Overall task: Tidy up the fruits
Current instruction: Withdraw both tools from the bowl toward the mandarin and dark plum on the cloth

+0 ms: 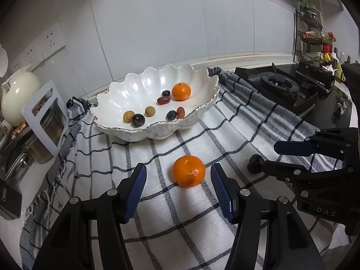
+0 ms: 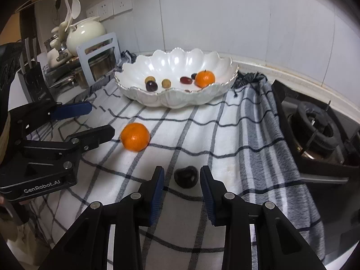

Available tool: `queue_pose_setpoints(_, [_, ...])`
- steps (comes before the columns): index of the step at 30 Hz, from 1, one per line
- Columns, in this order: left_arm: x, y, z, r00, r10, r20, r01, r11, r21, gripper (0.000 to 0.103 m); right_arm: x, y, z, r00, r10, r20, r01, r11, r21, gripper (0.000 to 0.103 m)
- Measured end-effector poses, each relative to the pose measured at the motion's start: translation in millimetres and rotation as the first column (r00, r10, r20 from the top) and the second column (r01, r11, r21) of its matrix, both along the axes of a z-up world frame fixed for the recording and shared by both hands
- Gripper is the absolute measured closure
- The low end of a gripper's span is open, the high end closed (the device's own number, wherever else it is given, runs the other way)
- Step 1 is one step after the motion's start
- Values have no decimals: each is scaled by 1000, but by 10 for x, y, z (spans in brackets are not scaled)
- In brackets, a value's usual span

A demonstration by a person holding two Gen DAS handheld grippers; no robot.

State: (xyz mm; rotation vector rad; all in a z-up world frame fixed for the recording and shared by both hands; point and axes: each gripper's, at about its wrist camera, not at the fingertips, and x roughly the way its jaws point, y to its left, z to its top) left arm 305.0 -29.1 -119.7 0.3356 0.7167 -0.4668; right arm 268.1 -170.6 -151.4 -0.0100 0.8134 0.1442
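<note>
A white scalloped bowl (image 1: 157, 72) (image 2: 175, 51) stands at the back of a checked cloth (image 1: 180, 229). In it lie an orange (image 1: 181, 91) and several small dark and tan fruits (image 1: 138, 120). A second orange (image 1: 189, 171) (image 2: 135, 136) rests on the cloth between the blue pads of my left gripper (image 1: 178, 167) (image 2: 102, 120). The jaws are open, with a gap on both sides. A dark plum (image 2: 186, 177) (image 1: 255, 163) lies on the cloth between the pads of my right gripper (image 2: 181, 169) (image 1: 270, 155), which is open and clear of it.
A black gas stove (image 1: 276, 85) (image 2: 319, 130) borders the cloth on the right, with a spice rack (image 1: 312, 33) behind it. On the left stand a cream teapot (image 2: 85, 33), steel pots in a rack (image 2: 99, 63) and a knife block (image 2: 33, 83).
</note>
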Motion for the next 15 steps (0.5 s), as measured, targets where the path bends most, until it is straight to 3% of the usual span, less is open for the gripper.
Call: queue_pose_setpoints(15, [188, -104, -310, 997, -33, -76, 34, 999, 6, 44, 169, -46, -251, 998, 20, -66, -19, 1000, 22, 69])
